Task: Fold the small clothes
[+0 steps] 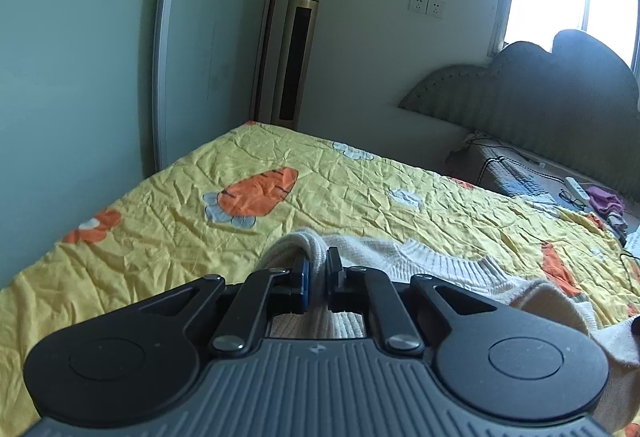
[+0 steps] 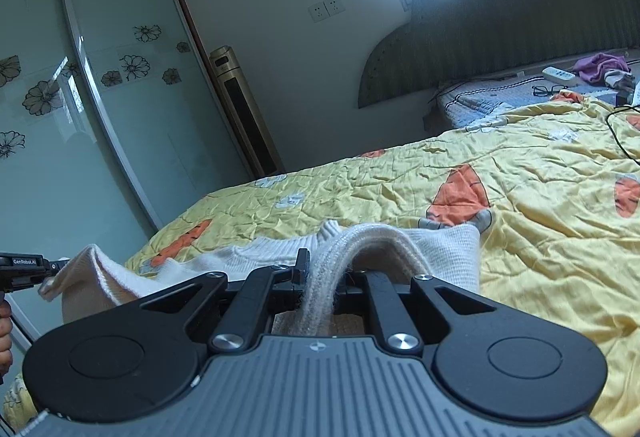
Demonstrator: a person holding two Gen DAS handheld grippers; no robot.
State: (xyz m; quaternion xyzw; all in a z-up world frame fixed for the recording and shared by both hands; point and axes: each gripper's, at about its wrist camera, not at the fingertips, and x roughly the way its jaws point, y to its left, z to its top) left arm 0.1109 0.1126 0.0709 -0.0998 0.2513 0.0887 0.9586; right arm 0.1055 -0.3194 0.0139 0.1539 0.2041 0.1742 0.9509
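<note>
I can read one label only — "GenRobot.AI", white on black. It sits on my left gripper (image 2: 60, 264) — at the right wrist view's left edge.

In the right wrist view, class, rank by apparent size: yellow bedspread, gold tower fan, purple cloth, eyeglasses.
1. yellow bedspread
2. gold tower fan
3. purple cloth
4. eyeglasses
Cloth and glasses lie farthest away, so their true sizes are unsure.
</note>
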